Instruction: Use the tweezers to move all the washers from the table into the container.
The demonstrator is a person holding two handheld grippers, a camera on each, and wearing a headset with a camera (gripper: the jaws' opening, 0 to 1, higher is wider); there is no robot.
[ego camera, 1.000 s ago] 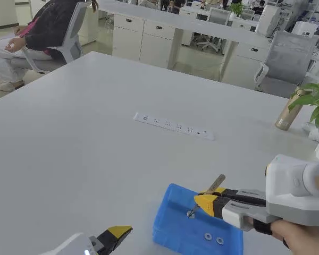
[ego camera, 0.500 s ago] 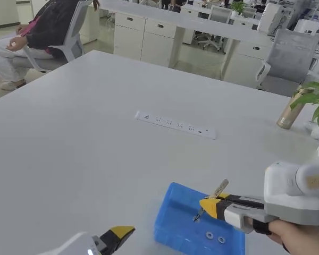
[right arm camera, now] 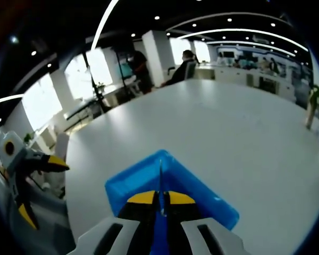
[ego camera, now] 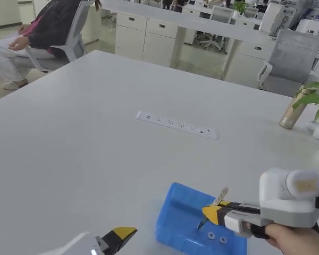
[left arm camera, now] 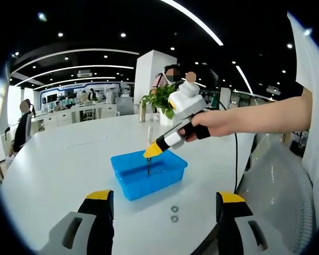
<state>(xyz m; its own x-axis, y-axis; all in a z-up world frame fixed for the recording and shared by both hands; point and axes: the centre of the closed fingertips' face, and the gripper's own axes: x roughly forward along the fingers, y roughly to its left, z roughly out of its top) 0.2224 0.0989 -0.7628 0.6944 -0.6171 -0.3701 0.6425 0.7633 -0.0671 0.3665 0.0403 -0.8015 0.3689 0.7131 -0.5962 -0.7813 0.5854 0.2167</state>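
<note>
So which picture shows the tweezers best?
The left gripper view: the tweezers stand side-on, tips down in the blue container. The head view catches them from above, half hidden by the right hand-held gripper. In the right gripper view they're a thin sliver between the jaws.

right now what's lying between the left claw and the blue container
In the left gripper view, two washers lie on the white table between the left claw and the blue container, apart from its wall; the rest is bare.
</note>
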